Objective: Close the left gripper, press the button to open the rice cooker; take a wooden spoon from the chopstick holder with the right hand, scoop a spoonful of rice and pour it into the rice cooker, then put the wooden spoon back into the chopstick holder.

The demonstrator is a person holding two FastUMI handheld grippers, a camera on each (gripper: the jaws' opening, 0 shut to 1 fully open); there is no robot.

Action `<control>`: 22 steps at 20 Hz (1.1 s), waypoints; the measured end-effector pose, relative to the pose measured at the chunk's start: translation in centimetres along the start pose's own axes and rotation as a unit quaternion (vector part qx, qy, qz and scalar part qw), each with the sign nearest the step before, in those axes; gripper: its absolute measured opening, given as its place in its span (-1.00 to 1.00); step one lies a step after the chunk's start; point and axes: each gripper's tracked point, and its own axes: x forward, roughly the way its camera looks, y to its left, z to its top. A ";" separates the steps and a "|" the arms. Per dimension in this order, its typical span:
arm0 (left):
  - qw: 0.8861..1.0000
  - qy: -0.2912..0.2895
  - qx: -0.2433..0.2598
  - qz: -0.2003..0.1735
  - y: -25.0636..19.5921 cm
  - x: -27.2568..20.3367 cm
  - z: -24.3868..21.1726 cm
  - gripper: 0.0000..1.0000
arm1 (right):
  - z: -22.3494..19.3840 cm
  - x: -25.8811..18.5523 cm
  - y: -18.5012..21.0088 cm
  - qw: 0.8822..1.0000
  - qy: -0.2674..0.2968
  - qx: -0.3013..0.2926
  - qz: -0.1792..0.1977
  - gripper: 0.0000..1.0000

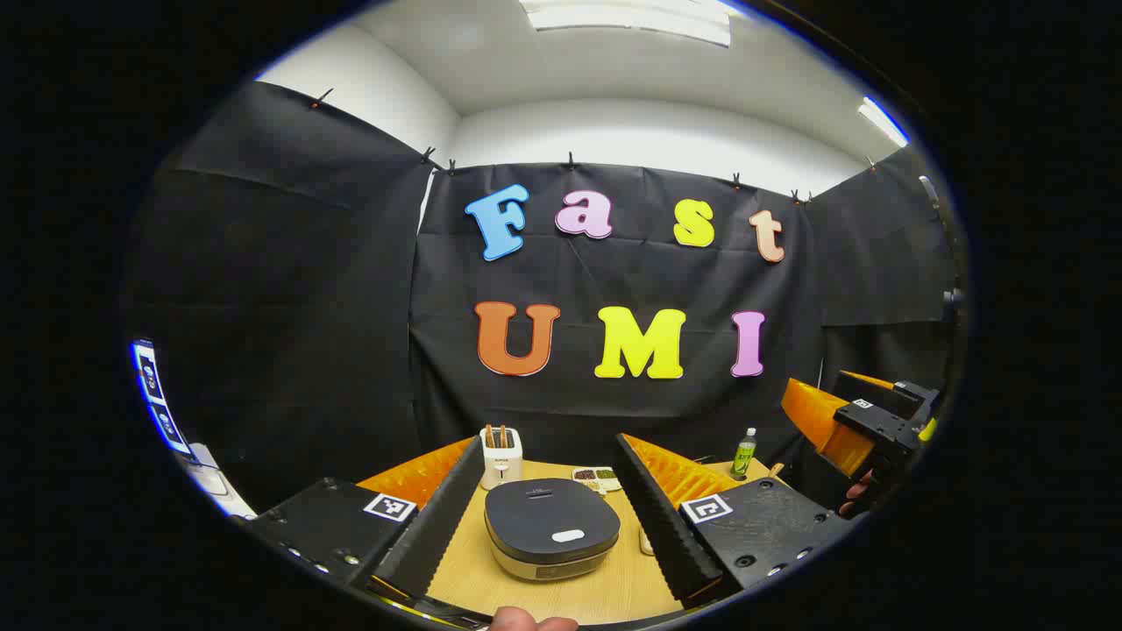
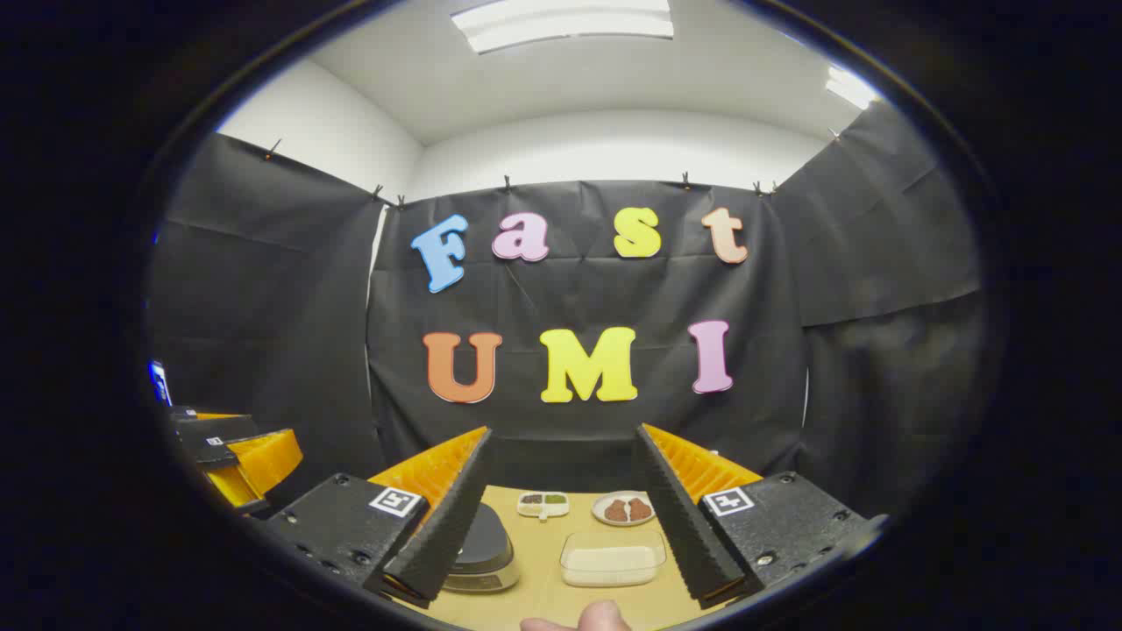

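Note:
The rice cooker point(image 1: 550, 530) sits on the wooden table point(image 1: 633, 585) with its dark lid down and a white button point(image 1: 568, 535) near the front. My left gripper point(image 1: 550, 440) hangs above and in front of it, open and holding nothing. Behind the cooker stands the white chopstick holder point(image 1: 500, 457) with wooden handles sticking up. In the right gripper view my right gripper point(image 2: 562, 431) is open and holds nothing. A clear tub of rice point(image 2: 612, 558) lies between its fingers. The cooker point(image 2: 482, 548) is half hidden by one finger.
A small divided dish point(image 1: 596, 478) and a green bottle point(image 1: 744, 453) stand at the back of the table. A plate of brown food point(image 2: 623, 509) sits behind the rice tub. The left gripper point(image 2: 237, 456) shows at the far left. Black cloth walls close the booth.

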 end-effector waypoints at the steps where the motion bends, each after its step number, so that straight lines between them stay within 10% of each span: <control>1: 1.000 -0.002 0.002 0.002 0.1 0.1 0.1 0.89 | 0.0 0.0 -0.2 1.000 0.000 0.000 -0.002 1.00; 22: 1.000 0.014 0.010 0.013 -2.2 0.7 -1.6 0.89 | -2.0 -0.2 -5.0 0.999 0.023 0.000 -0.040 1.00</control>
